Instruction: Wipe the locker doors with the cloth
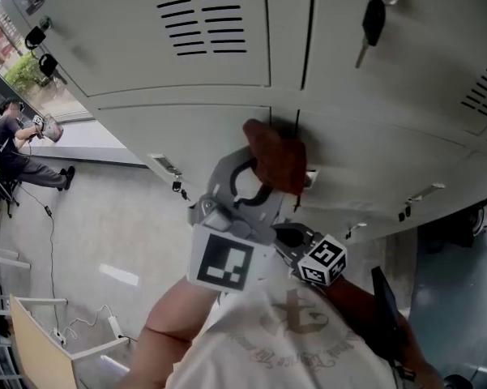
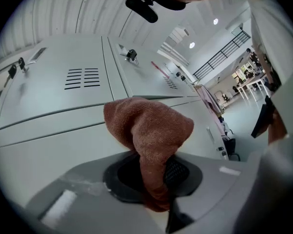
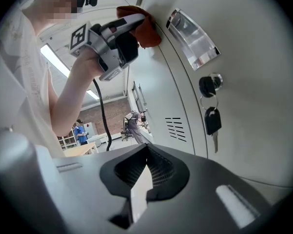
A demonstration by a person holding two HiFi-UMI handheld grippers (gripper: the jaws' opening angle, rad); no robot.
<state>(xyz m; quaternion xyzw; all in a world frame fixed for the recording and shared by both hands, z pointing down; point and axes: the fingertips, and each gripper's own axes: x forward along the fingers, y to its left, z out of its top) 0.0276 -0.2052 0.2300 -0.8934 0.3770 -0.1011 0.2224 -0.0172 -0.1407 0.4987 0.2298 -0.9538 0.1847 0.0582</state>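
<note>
While the left claw (image 2: 160,179) pinches the gathered tail of the rust-brown terry cloth (image 2: 147,126), the bunched free end stands out past the jaw tips. The head view shows it against the pale grey metal locker door (image 2: 44,150), close to the vertical seam between two doors. The right claw (image 3: 144,179) is pressed together on nothing and hangs lower, near the neighbouring door and apart from the cloth.

The wiping stroke looks to be under way, and little of the panel can be judged clean or dirty from here. To do it well, the fabric alone should bear on the paint, with the wad laid flatter so more of it meets the panel and the hard jaw tips stay off the metal. Long, overlapping passes along the door would probably serve better than dabs at the seam.

Farther along, a clear plastic label holder (image 3: 192,40) and a black-headed key (image 3: 212,122) hanging from its lock stand proud of the surface. The cloth could snag there, so skirt them. The louvred vent slots (image 2: 83,78) beyond would want a lighter touch.
</note>
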